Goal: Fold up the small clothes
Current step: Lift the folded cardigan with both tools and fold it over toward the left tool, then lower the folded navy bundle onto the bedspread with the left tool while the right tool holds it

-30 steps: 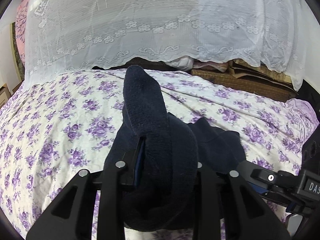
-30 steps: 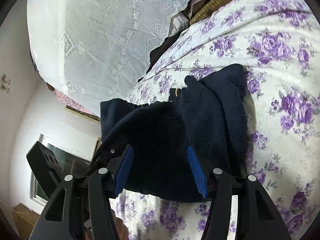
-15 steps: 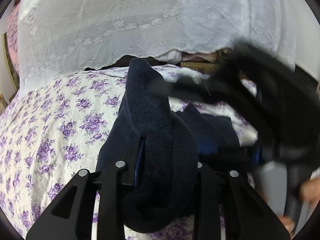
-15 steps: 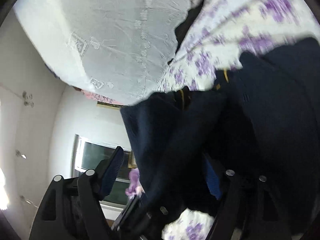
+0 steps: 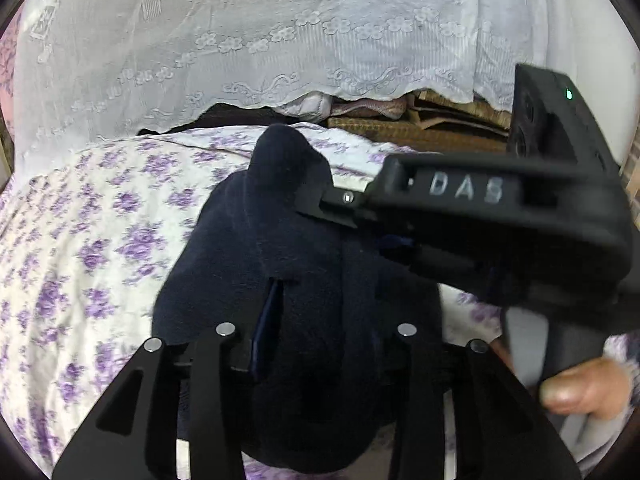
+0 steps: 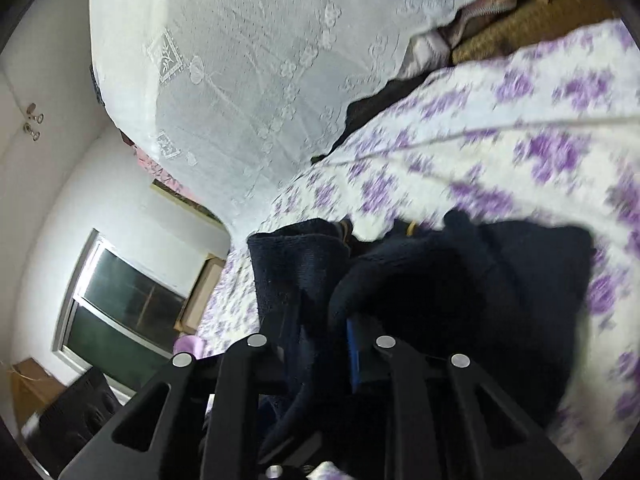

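Navy knit sock (image 5: 288,240) lies bunched on the bed's purple-flowered sheet (image 5: 92,240), under a white lace cloth (image 5: 280,20) hanging behind. The left gripper (image 5: 320,320) has the sock's thick cuff between its jaws, which are easing apart. The right gripper (image 6: 320,320), reaching in from the right with a hand (image 5: 580,392) on its handle, is closing its jaws on a fold of the same sock.

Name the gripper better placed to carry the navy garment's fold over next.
Probably the right gripper: its jaws are closing on a fold of the navy garment from across it, above the floral bedsheet. The left gripper is opening with the bunched end between its jaws.
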